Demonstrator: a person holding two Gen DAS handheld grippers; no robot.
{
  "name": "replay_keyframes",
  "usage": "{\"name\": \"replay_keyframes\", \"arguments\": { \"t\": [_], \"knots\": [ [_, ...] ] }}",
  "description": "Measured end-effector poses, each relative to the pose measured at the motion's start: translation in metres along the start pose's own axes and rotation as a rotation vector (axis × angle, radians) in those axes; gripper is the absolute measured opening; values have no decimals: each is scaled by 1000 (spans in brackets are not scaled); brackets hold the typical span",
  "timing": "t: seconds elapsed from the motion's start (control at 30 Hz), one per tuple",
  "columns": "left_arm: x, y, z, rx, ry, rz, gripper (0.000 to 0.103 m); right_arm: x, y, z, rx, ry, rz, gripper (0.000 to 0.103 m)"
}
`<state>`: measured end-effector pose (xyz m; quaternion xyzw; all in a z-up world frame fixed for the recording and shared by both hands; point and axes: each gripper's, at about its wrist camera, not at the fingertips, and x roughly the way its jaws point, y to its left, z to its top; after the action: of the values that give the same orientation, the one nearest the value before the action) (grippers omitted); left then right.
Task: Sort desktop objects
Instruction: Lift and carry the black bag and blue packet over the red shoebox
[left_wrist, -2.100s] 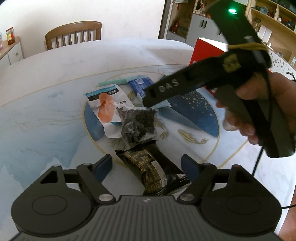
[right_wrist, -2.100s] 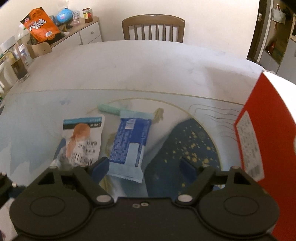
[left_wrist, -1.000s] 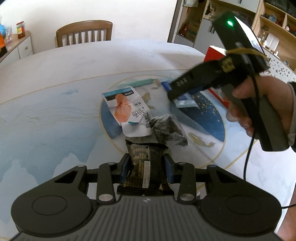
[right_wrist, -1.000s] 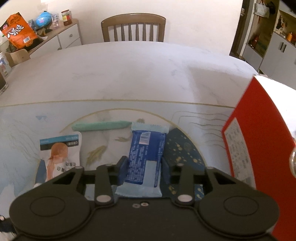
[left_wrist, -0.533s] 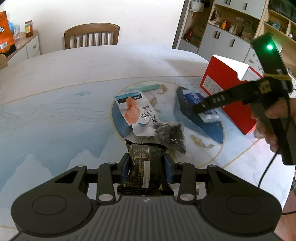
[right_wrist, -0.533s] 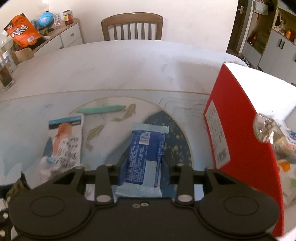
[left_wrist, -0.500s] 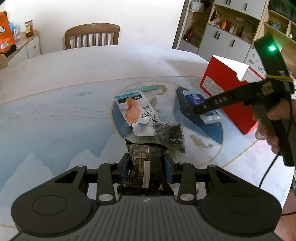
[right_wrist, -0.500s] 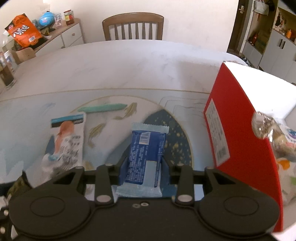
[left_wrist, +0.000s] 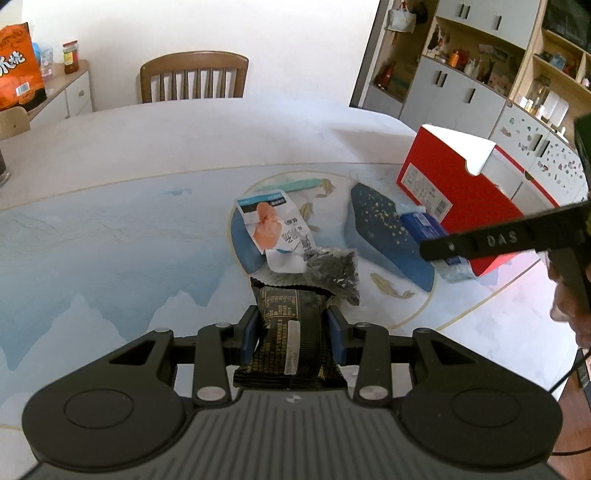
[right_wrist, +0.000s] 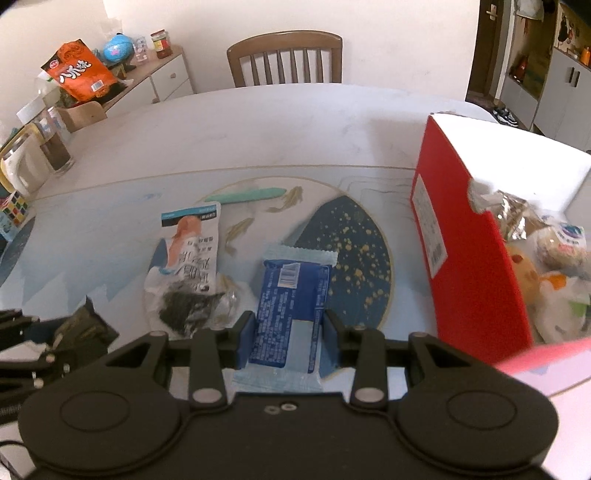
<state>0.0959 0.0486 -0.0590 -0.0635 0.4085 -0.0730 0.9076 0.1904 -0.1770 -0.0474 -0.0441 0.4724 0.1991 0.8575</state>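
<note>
Round and pale, the table (right_wrist: 258, 125) carries a few snack packets near its middle, with a wooden chair (right_wrist: 284, 59) beyond its far edge. The right gripper (right_wrist: 288, 332) has its jaws closed on a blue packet (right_wrist: 291, 295), whose long axis runs straight ahead out of the jaws. An open red box (right_wrist: 465, 258), already holding several wrapped snacks, stands just to the right of these jaws and a little ahead, so the right hand is plainly the nearer one to it. The left gripper (left_wrist: 291, 332) has its jaws closed on a dark packet (left_wrist: 291, 332), also lying lengthwise between them; from there the box sits well ahead and to the right. A white packet (left_wrist: 273, 225) and a small bag of dark bits (left_wrist: 332, 269) lie ahead of the left jaws. Judging by this, the blue packet needs only a short swing rightward, over the box wall.
</note>
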Motion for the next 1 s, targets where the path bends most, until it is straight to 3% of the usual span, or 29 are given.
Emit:
{"name": "replay_keyframes", "arguments": {
  "t": [0.5,1.0],
  "knots": [
    [-17,-44,30,39,-28,-9,37,-58,-32,1,-33,-30,34,38],
    [-4,-110,72,76,-84,4,37,-97,-109,31,-32,-136,20,38]
  ]
}}
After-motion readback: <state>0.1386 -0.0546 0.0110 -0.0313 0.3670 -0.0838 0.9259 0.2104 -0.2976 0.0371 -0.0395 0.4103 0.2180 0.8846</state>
